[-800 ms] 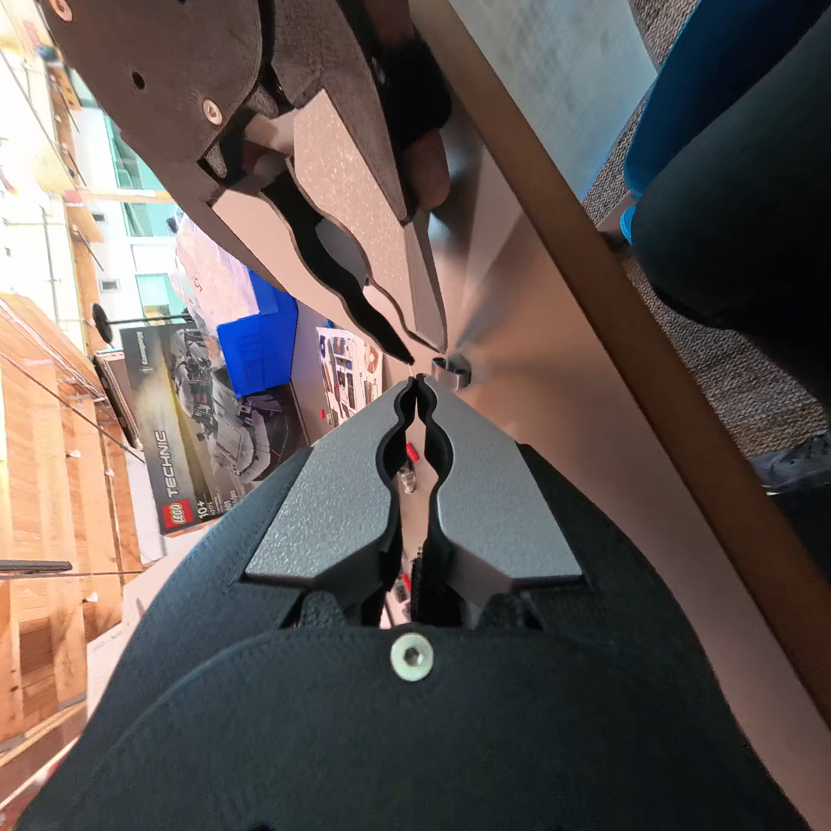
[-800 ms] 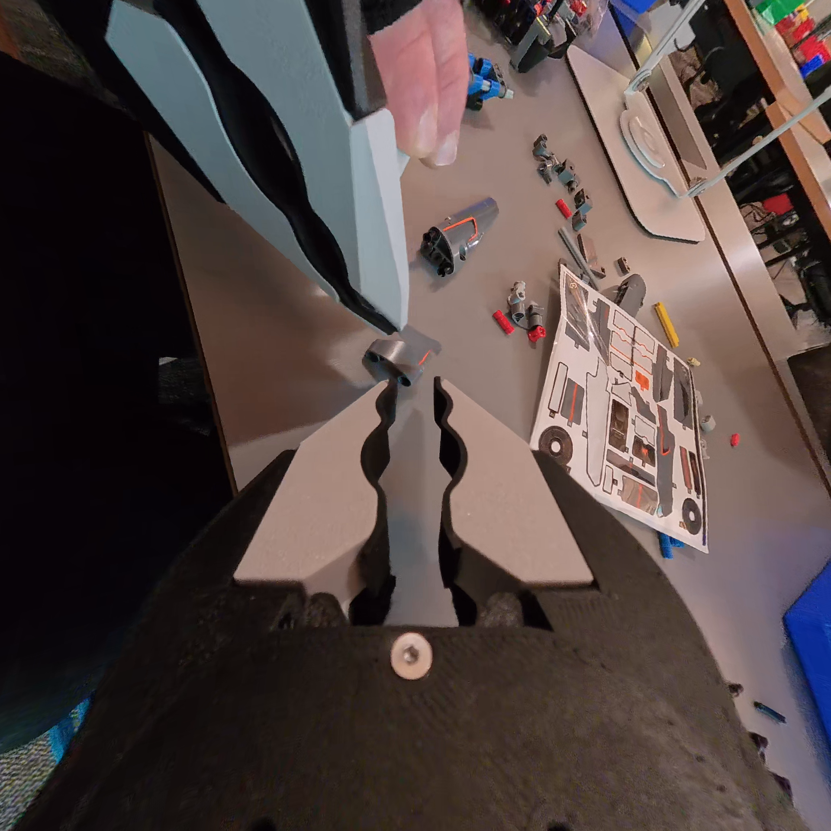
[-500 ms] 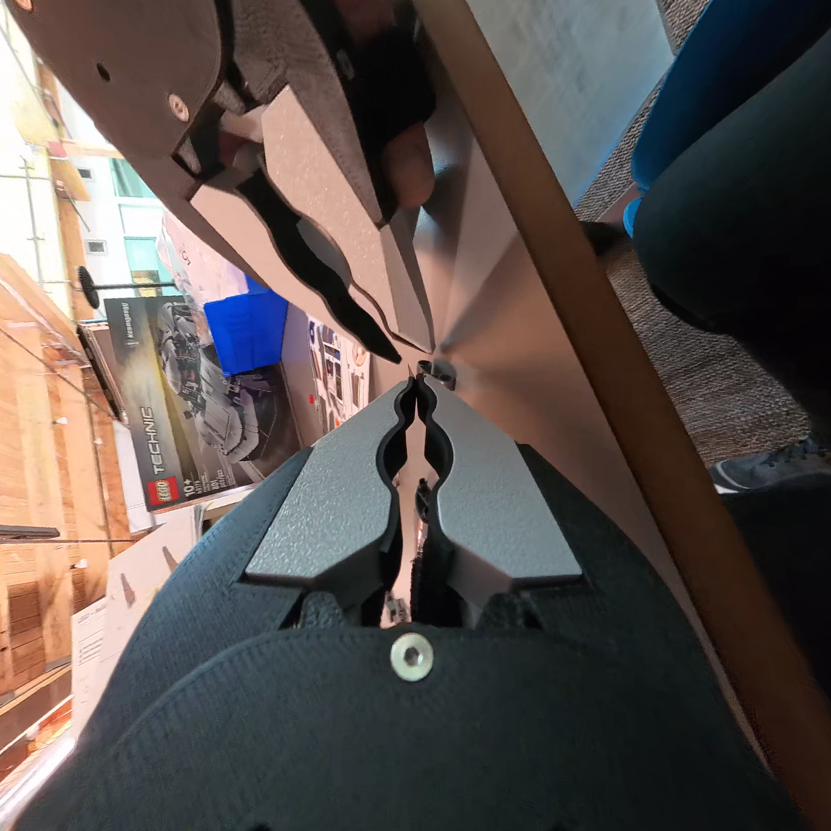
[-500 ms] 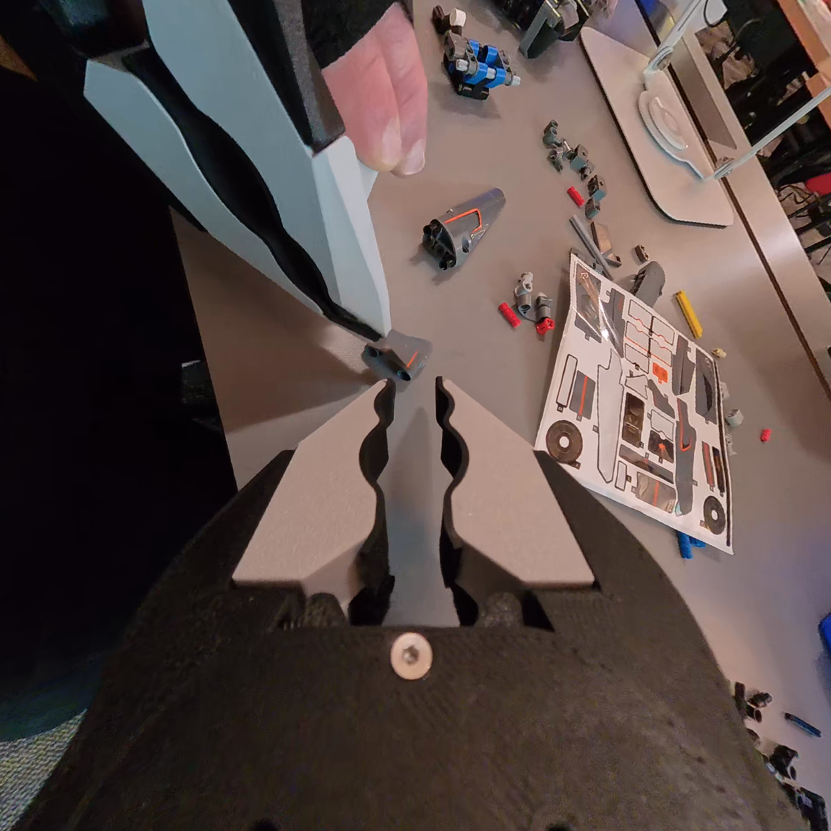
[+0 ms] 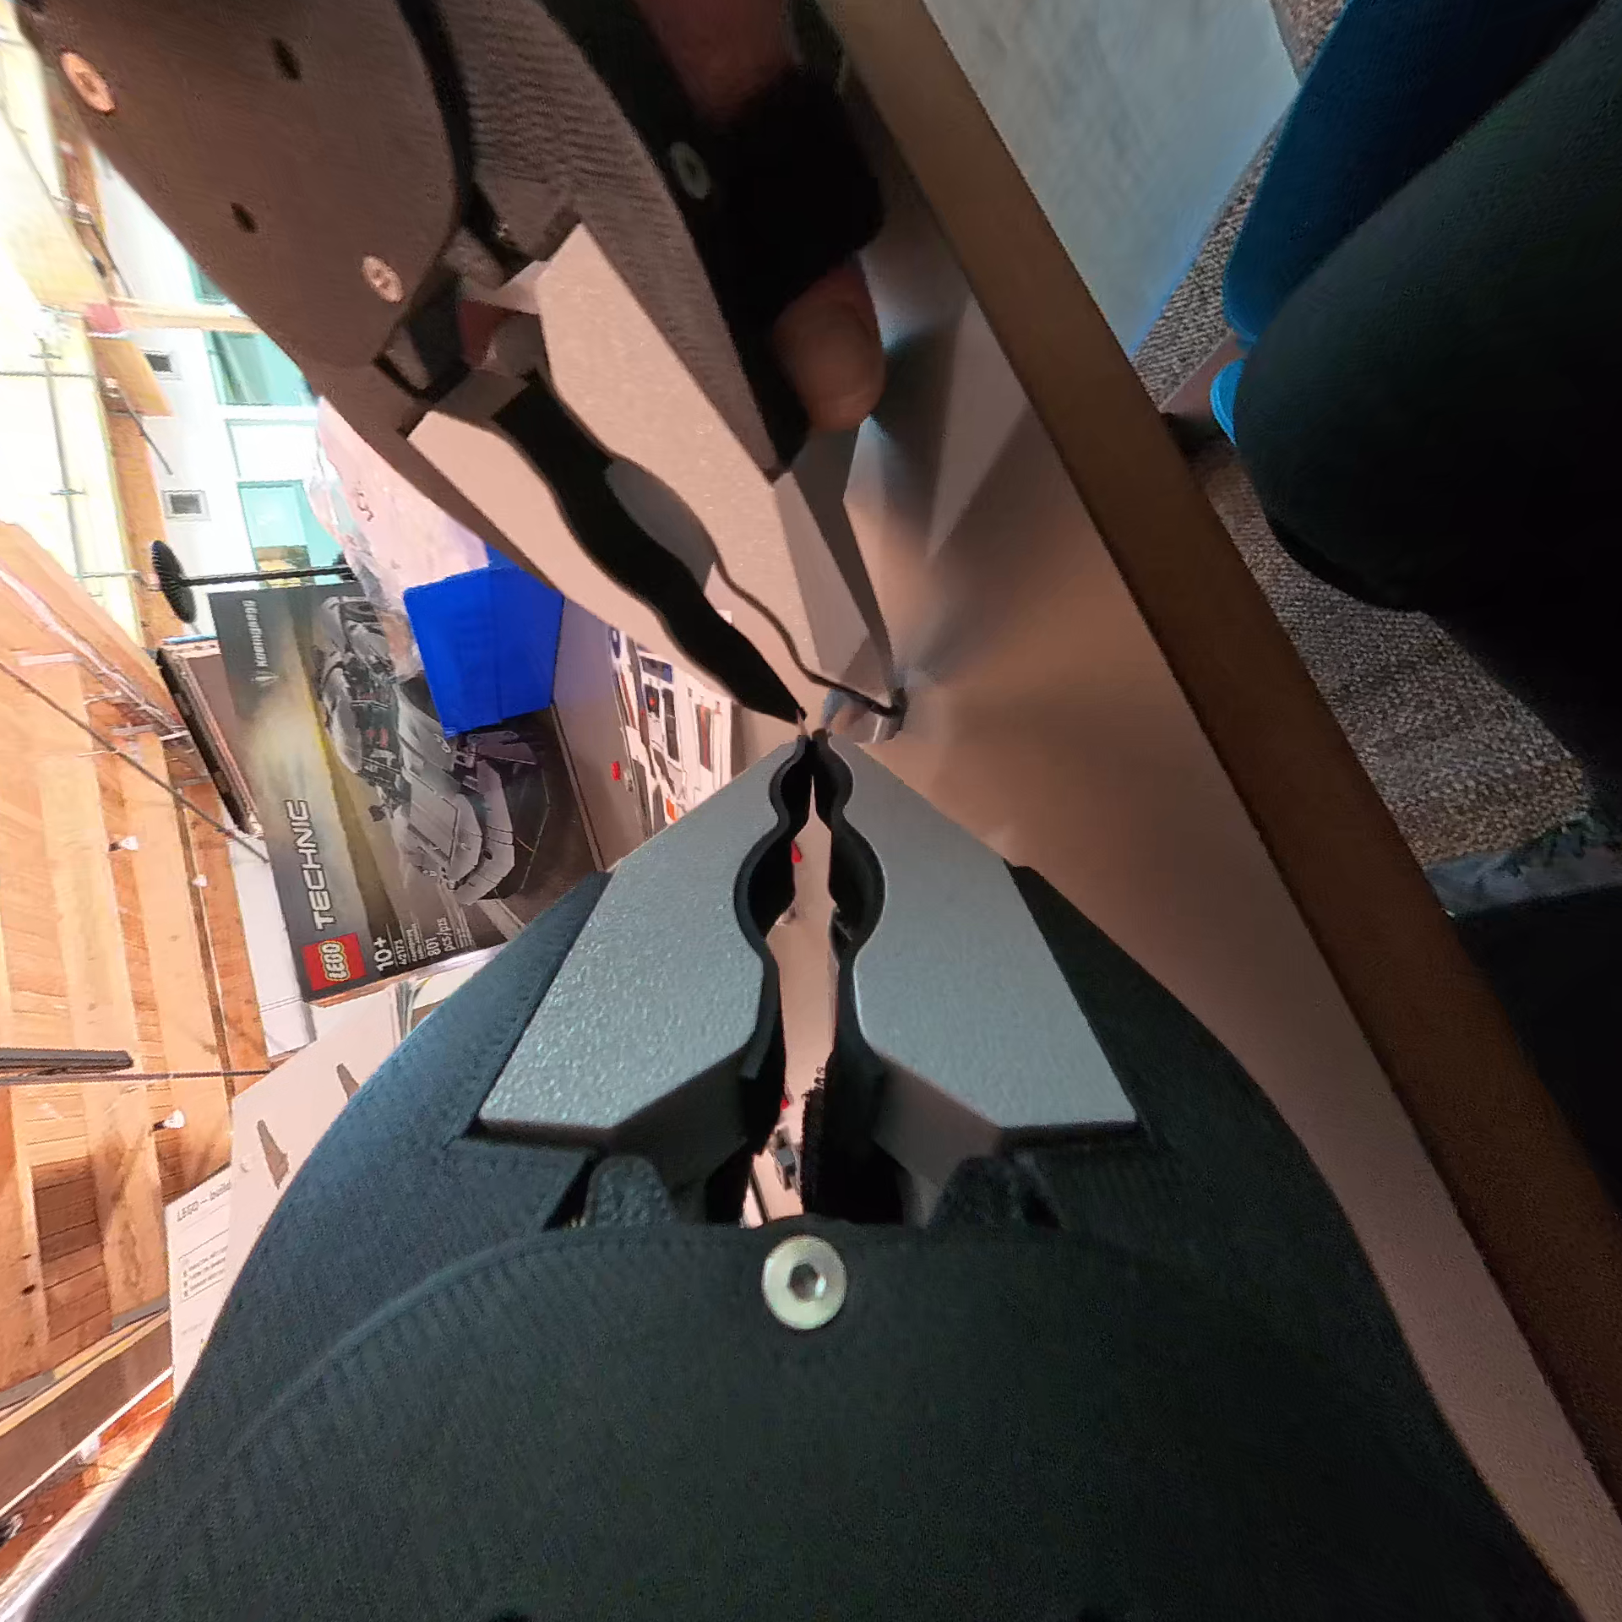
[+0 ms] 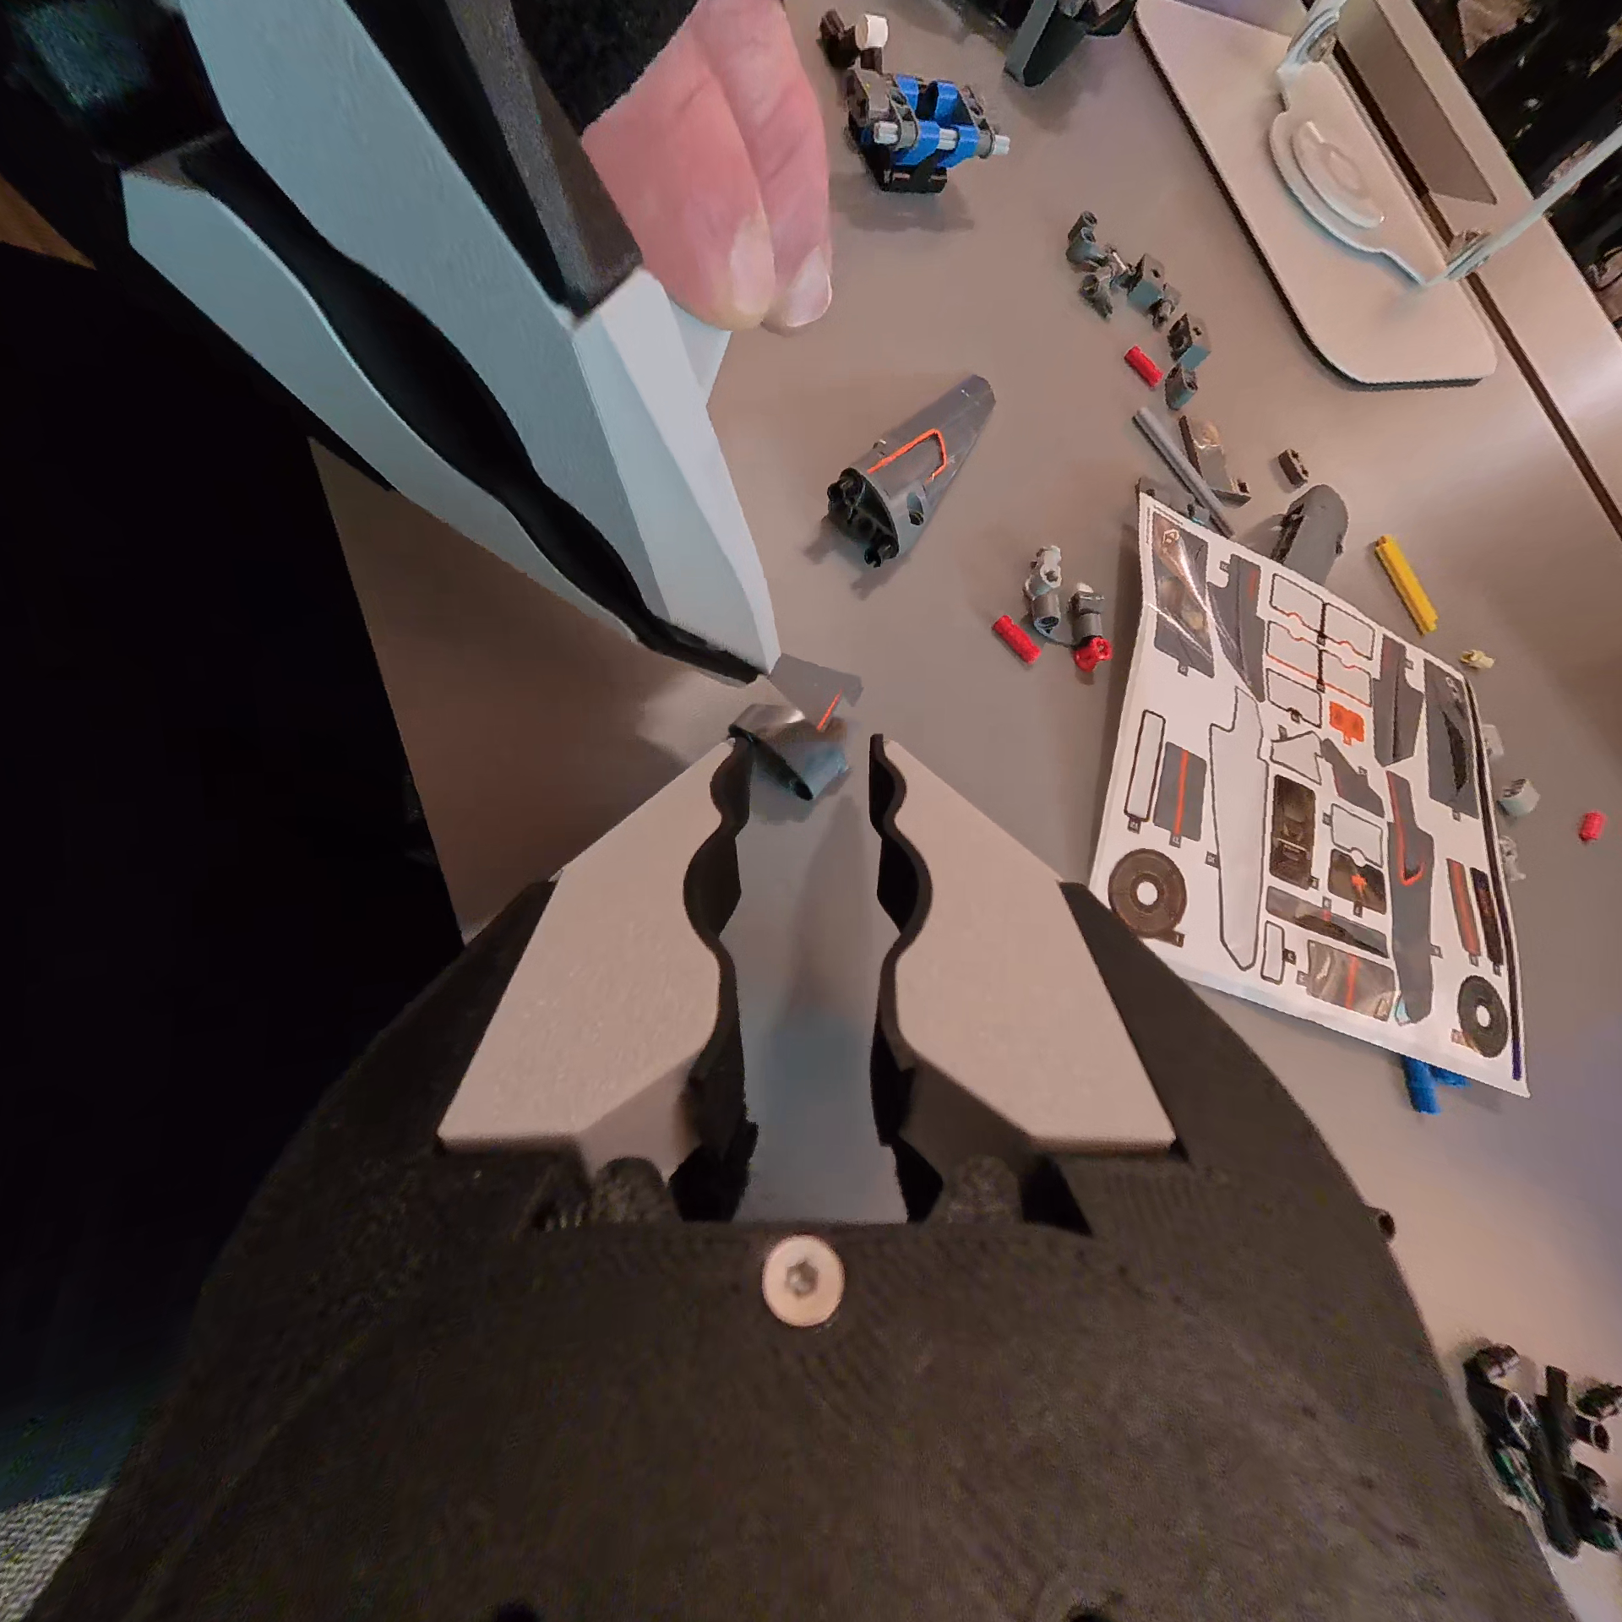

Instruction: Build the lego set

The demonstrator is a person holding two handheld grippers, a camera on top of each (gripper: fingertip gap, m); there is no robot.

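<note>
A small dark grey lego piece [image 6: 794, 759] lies on the grey table [image 6: 965, 878] near its front edge. It also shows in the left wrist view [image 5: 864, 718]. My left gripper [image 5: 809, 746] is shut and comes in from the upper left in the right wrist view [image 6: 759, 671]. It pinches the corner of a grey sticker with an orange line [image 6: 816, 689], which hangs just above the piece. My right gripper [image 6: 803, 750] is open, with the piece between its fingertips, close to the left one. It shows from the side in the left wrist view [image 5: 843, 706].
A sticker sheet [image 6: 1299, 790] lies to the right. A dark grey cone piece [image 6: 913, 474], red pins, a yellow axle [image 6: 1404, 584], a blue and black assembly [image 6: 922, 132] and a white stand base [image 6: 1316, 219] sit farther back. The set's box [image 5: 386, 790] and a blue bin [image 5: 483, 649] stand beyond.
My right gripper has moved forward, so the small grey piece now sits between its fingertips. The left gripper stays shut on the sticker over the piece.
</note>
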